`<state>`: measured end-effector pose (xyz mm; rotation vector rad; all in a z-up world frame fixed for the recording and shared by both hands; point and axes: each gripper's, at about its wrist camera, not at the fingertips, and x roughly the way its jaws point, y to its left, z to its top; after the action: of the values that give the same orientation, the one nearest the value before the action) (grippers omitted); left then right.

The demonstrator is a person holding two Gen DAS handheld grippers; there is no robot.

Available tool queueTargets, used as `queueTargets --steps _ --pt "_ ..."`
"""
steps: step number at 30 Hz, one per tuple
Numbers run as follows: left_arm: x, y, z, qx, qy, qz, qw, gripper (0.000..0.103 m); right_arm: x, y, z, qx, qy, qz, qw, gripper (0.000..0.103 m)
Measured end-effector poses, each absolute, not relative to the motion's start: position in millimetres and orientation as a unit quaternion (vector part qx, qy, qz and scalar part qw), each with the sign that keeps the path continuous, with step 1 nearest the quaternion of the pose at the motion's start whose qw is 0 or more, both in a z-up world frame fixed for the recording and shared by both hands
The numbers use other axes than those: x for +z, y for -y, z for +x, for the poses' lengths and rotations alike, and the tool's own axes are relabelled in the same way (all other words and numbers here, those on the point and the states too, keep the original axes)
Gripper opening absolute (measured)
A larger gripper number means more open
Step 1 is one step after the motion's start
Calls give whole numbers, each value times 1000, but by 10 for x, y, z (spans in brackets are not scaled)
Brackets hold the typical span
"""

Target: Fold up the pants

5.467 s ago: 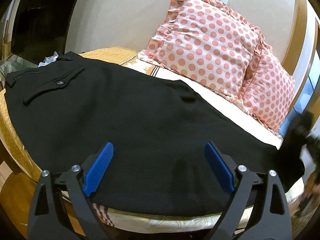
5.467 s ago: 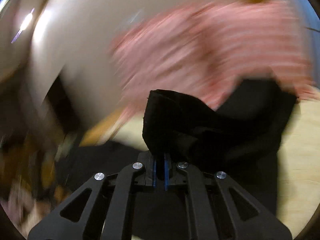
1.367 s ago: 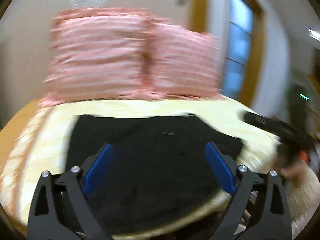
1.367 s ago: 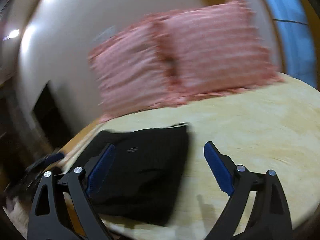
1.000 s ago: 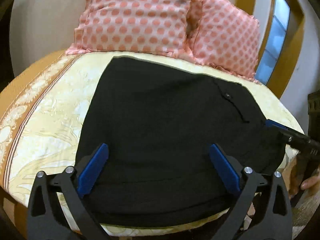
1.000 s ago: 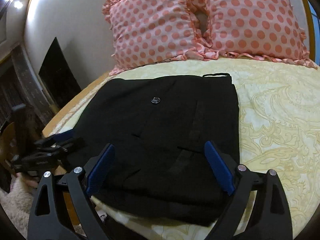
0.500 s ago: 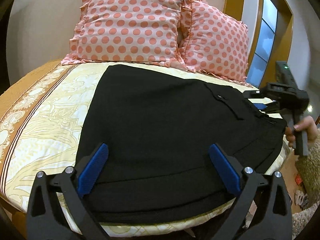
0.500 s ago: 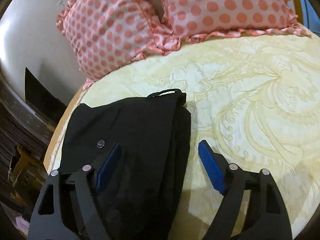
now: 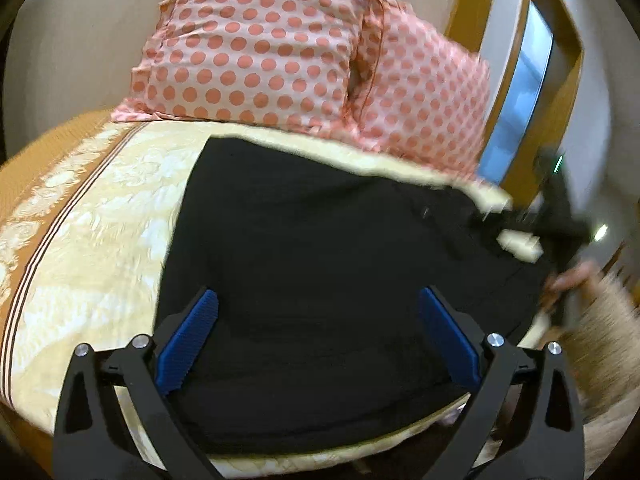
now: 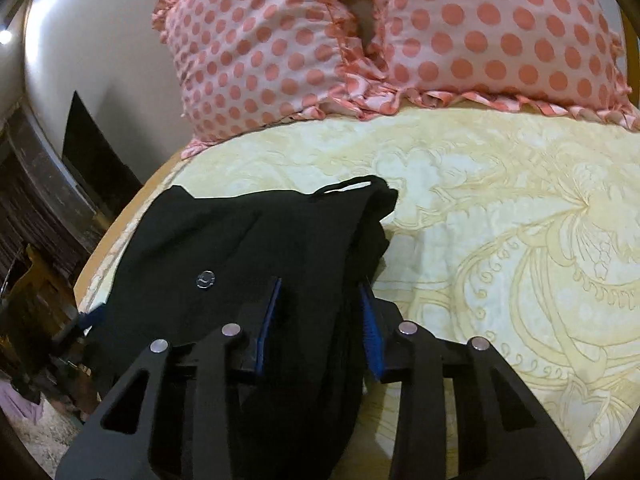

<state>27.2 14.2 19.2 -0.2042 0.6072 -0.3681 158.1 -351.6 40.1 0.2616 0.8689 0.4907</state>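
Black pants point(image 9: 320, 264) lie folded on the yellow bedspread point(image 9: 100, 240). My left gripper point(image 9: 316, 336) is open over the near edge of the pants, blue pads wide apart. In the right wrist view the pants point(image 10: 240, 248) show a back pocket button point(image 10: 205, 279) and the waistband edge. My right gripper point(image 10: 320, 320) is partly closed around the thick right edge of the folded pants, with cloth between the blue pads; it also shows blurred in the left wrist view point(image 9: 560, 224).
Two pink polka-dot pillows point(image 9: 260, 52) lean at the head of the bed; they also show in the right wrist view point(image 10: 400, 32). A window frame point(image 9: 520, 92) stands at the right. Dark furniture point(image 10: 60, 208) stands left of the bed.
My right gripper has narrowed from wide open onto the waistband edge of the pants. The left gripper stays open and has shifted slightly over the near edge.
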Motion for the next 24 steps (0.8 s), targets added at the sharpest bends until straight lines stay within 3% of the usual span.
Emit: queueTargets --steps 5,7,13,17,21,22,23,24 --pt "493 -604 721 -155 -314 -167 922 99 303 3608 1662 223 -427 158 862 51" --pt "496 -714 934 -140 -341 -183 911 98 259 3634 1685 226 -432 174 856 52" --pt "298 -636 1523 -156 -442 -171 866 78 226 3656 1708 237 -432 187 850 53" --pt "246 -493 1660 -153 -463 -145 861 68 229 3621 1707 248 -431 178 849 50" --pt "264 -438 1745 -148 -469 -133 861 67 190 3653 1737 250 -433 194 844 50" --pt "264 -431 1763 -145 -469 -131 861 62 192 3644 1735 249 -433 192 845 47" --pt "265 -429 1770 -138 -469 -130 863 47 200 3630 1723 250 -431 187 846 36" --pt "272 -433 1767 -138 -468 -131 863 37 229 3599 1695 260 -424 180 849 31"
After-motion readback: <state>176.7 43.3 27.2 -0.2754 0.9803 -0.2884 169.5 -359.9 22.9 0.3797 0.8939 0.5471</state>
